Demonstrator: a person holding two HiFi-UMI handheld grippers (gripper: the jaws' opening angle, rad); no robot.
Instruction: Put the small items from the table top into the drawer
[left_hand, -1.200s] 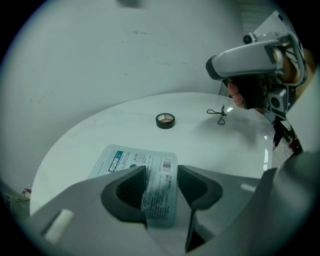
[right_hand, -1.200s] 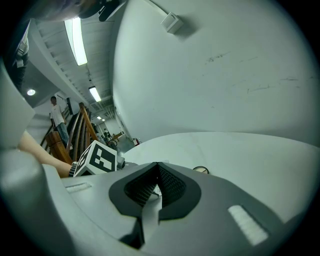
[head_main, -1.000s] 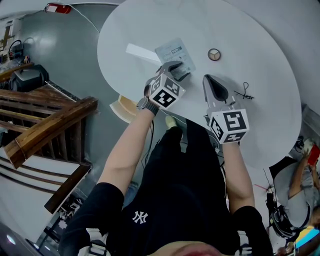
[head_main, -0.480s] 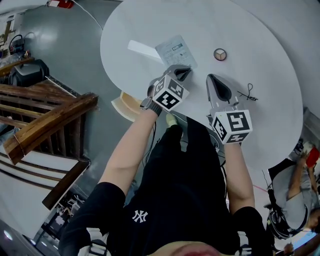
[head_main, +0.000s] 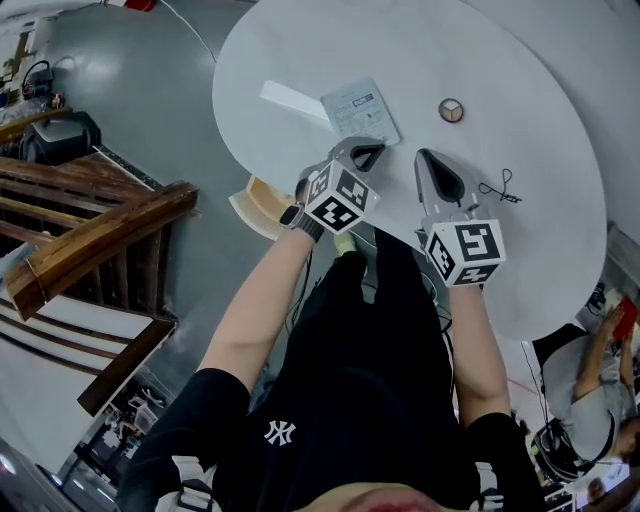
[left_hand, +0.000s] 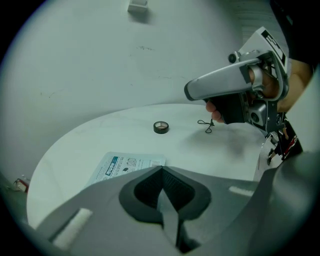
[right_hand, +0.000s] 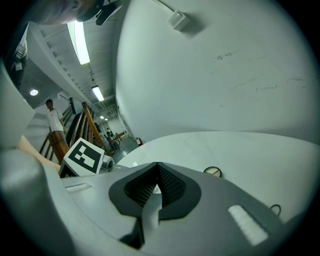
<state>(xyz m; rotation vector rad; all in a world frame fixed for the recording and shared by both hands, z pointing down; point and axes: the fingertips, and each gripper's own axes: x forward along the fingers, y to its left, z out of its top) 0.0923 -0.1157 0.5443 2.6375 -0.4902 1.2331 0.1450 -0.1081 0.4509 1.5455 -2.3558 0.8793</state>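
White tabletop (head_main: 520, 60) carries it all. The flat printed packet (head_main: 360, 108) lies just ahead of the left hand-held gripper (head_main: 366, 152), whose jaws are pressed together with nothing between them. The right hand-held gripper (head_main: 430, 160) hovers alongside, jaws likewise together and empty. Beyond it sits the small round tin (head_main: 451, 110), and the black looped cord (head_main: 497, 187) lies off to its right.

Head cam: high, steeply down, whole round table (head_main: 520, 60) in upper frame. Cams on left gripper (left_hand: 161, 172), right gripper (right_hand: 157, 167): low, close, facing wall (left_hand: 100, 60) across tabletop. All 3 share round tin (head_main: 451, 110).
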